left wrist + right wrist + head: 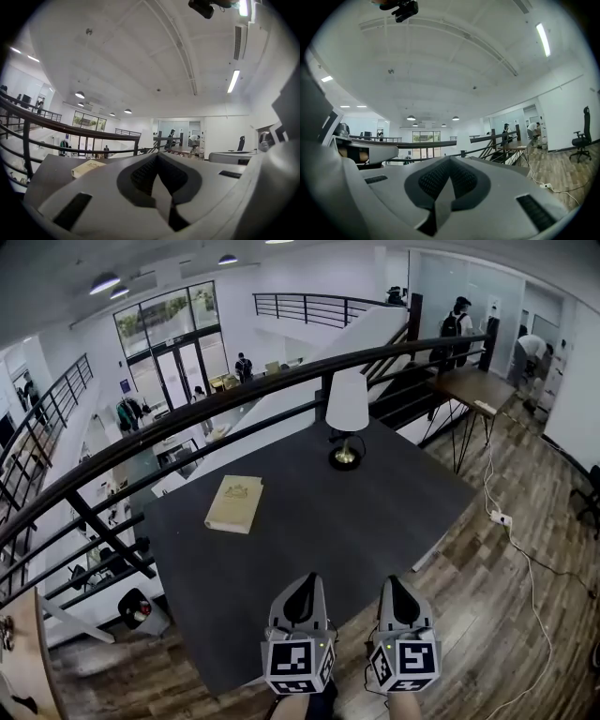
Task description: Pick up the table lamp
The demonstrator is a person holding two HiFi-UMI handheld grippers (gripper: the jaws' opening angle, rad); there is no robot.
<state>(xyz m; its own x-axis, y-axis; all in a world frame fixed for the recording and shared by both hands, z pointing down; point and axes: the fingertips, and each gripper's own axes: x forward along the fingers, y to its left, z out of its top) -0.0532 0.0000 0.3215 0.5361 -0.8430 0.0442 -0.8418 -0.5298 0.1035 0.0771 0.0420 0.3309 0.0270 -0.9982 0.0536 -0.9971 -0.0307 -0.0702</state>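
The task has hardly begun, as far as I can judge. The table lamp stands upright at the far edge of the dark surface, close to the black railing, with its white shade above a small round base. Nothing touches it.

Both grippers are at the near edge of the surface, well apart from the lamp. The left gripper has its jaws closed together, and there is nothing between them. The right gripper is the same: jaws pressed together, empty. The two are side by side and point level toward the far side of the surface.

A pale book lies flat on the surface, to the left, between the grippers and the lamp. It is not in the straight way of the right gripper.

What is left, I think, is nearly all of it: to reach across to the lamp, to open the jaws, to close them on the thin stem or the base, and to lift. The shade looks wide and light, so the stem seems the better place.
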